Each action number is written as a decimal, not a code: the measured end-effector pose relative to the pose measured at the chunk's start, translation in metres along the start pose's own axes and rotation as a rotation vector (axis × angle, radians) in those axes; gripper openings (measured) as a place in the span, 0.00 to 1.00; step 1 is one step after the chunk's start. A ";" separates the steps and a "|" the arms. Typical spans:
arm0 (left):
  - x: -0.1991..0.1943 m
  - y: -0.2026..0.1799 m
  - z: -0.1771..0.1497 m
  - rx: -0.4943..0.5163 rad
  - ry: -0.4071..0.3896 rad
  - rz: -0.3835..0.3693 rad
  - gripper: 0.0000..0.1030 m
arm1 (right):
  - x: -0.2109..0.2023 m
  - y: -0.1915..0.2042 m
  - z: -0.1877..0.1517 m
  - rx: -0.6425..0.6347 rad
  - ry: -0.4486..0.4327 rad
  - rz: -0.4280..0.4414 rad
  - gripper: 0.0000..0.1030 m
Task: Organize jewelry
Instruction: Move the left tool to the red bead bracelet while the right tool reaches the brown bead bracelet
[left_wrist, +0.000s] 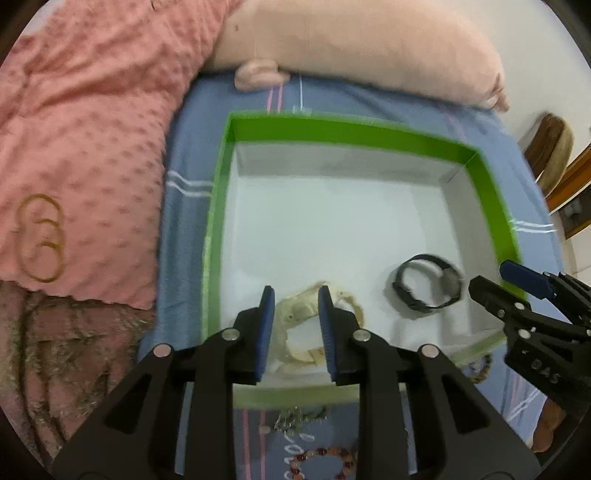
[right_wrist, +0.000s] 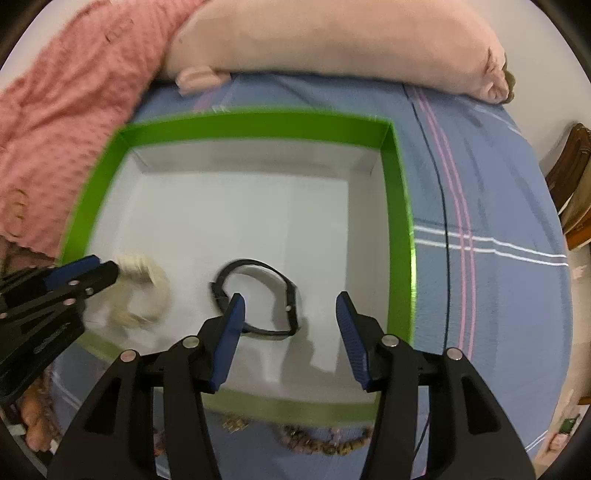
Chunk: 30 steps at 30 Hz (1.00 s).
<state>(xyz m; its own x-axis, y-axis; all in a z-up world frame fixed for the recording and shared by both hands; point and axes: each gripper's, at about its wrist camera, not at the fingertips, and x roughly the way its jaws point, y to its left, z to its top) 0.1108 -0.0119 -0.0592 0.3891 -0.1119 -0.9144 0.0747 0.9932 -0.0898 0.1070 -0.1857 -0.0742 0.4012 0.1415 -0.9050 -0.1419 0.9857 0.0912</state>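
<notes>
A green-rimmed box (left_wrist: 332, 129) (right_wrist: 258, 122) with a white floor lies on the blue bedsheet. Inside it rest a cream bracelet (left_wrist: 295, 310) (right_wrist: 155, 280) and a black wristwatch (left_wrist: 448, 282) (right_wrist: 258, 263). My left gripper (left_wrist: 295, 291) (right_wrist: 105, 264) hangs just over the cream bracelet, which lies between its blue pads with a gap on both sides, so the jaws are open. My right gripper (right_wrist: 291, 297) (left_wrist: 491, 277) stands wide open above the watch's near side and touches nothing.
Gold bangles (left_wrist: 40, 236) lie on the pink blanket (left_wrist: 92, 129) at the left. A long pink plush (left_wrist: 369, 44) borders the far side. In front of the box are a red bead bracelet (left_wrist: 321, 461), a silver piece (left_wrist: 295, 419) and a brown bead strand (right_wrist: 325, 443).
</notes>
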 end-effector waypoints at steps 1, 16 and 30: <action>-0.013 0.001 -0.003 0.003 -0.025 -0.009 0.23 | -0.009 0.000 -0.001 -0.002 -0.012 0.016 0.50; -0.027 0.009 -0.124 0.093 0.086 -0.002 0.30 | -0.032 -0.045 -0.104 0.003 0.089 -0.019 0.32; -0.015 0.008 -0.151 0.076 0.136 -0.017 0.36 | 0.012 -0.061 -0.106 0.106 0.137 -0.023 0.32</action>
<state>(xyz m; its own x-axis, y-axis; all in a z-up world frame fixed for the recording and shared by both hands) -0.0328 0.0022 -0.1057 0.2594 -0.1184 -0.9585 0.1511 0.9852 -0.0808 0.0248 -0.2538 -0.1347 0.2752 0.1119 -0.9549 -0.0345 0.9937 0.1065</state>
